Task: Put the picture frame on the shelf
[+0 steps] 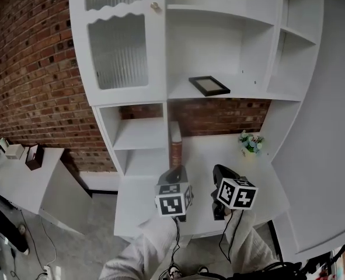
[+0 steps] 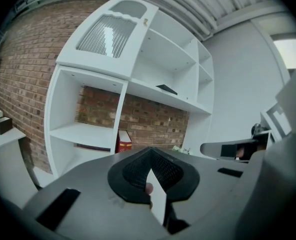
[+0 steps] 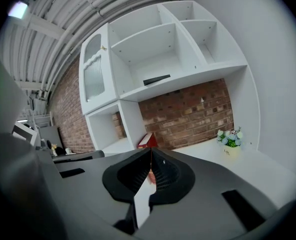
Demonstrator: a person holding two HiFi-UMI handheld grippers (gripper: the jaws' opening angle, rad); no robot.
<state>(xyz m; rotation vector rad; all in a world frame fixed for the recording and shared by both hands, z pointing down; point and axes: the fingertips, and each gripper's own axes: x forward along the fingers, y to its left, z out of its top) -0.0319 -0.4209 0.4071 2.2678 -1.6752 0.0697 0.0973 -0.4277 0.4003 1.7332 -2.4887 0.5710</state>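
Note:
A black picture frame (image 1: 209, 85) lies flat on the middle shelf of the white shelf unit (image 1: 260, 95), to the right of the glass door. The same frame (image 2: 166, 89) shows as a dark sliver in the left gripper view, and it (image 3: 157, 79) is seen again in the right gripper view. My left gripper (image 1: 173, 177) and right gripper (image 1: 222, 172) hang low over the front of the desk, side by side, well below and apart from the frame. The jaws of the left gripper (image 2: 149, 156) and right gripper (image 3: 151, 154) meet at the tips with nothing between them.
A red book (image 1: 176, 142) leans against the divider under the frame's shelf. A small flower pot (image 1: 250, 143) stands on the white desk (image 1: 207, 156) at the right. A ribbed glass door (image 1: 117, 45) closes the upper left compartment. A side table (image 1: 20, 179) with a dark box (image 1: 34, 156) stands at the left.

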